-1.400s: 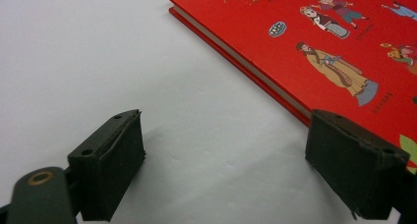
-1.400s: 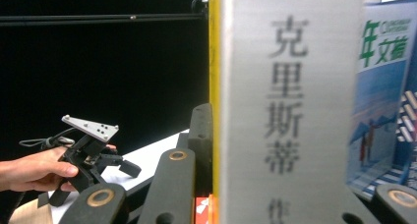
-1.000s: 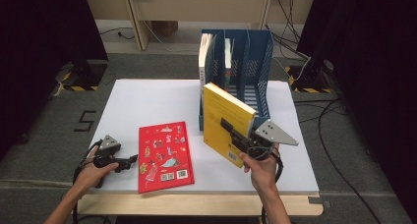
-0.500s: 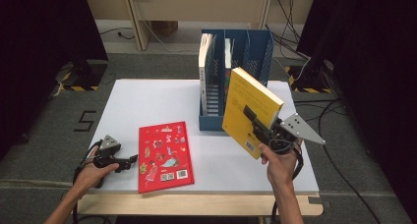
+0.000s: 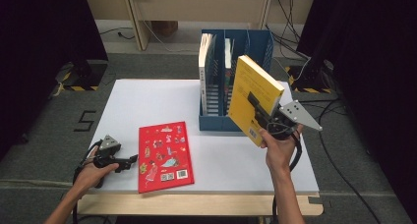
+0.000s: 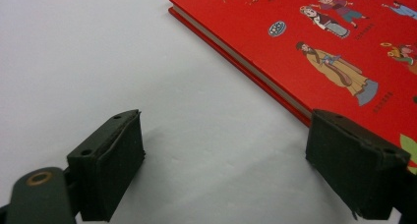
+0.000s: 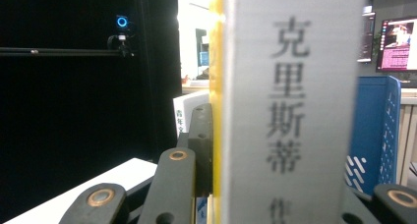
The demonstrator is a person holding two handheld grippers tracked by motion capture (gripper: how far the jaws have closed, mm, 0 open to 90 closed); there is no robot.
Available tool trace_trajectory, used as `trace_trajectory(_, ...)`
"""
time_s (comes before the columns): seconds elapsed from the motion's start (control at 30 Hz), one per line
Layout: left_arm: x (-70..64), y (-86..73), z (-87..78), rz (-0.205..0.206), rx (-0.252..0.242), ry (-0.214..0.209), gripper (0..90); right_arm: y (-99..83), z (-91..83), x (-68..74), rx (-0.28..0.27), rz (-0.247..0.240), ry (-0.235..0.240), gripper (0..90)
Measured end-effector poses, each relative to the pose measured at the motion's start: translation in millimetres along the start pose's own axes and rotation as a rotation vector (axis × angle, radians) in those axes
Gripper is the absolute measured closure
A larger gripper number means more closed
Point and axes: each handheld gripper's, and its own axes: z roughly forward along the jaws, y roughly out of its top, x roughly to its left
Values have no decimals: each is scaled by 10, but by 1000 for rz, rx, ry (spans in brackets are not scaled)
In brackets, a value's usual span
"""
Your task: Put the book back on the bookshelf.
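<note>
We see the right gripper (image 5: 260,117) clamped on the yellow book (image 5: 254,97), holding it upright and slightly tilted, clear of the white table (image 5: 147,101). The book hangs in front of the blue file rack (image 5: 258,42), at the rack's right compartment; we cannot tell whether book and rack touch. In the right gripper view the book's grey spine (image 7: 290,106), printed with dark characters, stands between the two black jaws, one jaw pressed against the yellow cover on the left side. The blue rack shows behind the spine at the right.

In the rack we note two other books: a white book (image 5: 205,62) standing in the left compartment and a second book (image 5: 227,62) in the middle one.

The left gripper (image 5: 129,160) rests low at the near left part of the table, held in the person's left hand (image 5: 91,172). Its jaws stand wide apart and hold nothing; in the left gripper view, bare table surface lies between them. The red book (image 5: 164,154) lies flat on the table just beside this gripper, its near edge running close past the right-hand jaw in that view. We cannot tell whether the jaw touches the cover.
</note>
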Motion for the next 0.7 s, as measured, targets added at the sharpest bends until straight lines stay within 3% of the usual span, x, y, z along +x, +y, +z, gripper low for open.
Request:
trace_trajectory(0.33,-1,0,1,-2,-1,0,132,-20,148,-133,3,-3,-61,751)
trace_trajectory(0.7,0,0,1,-2,-1,-1,132,-84,479,-275,10,1,-116,751)
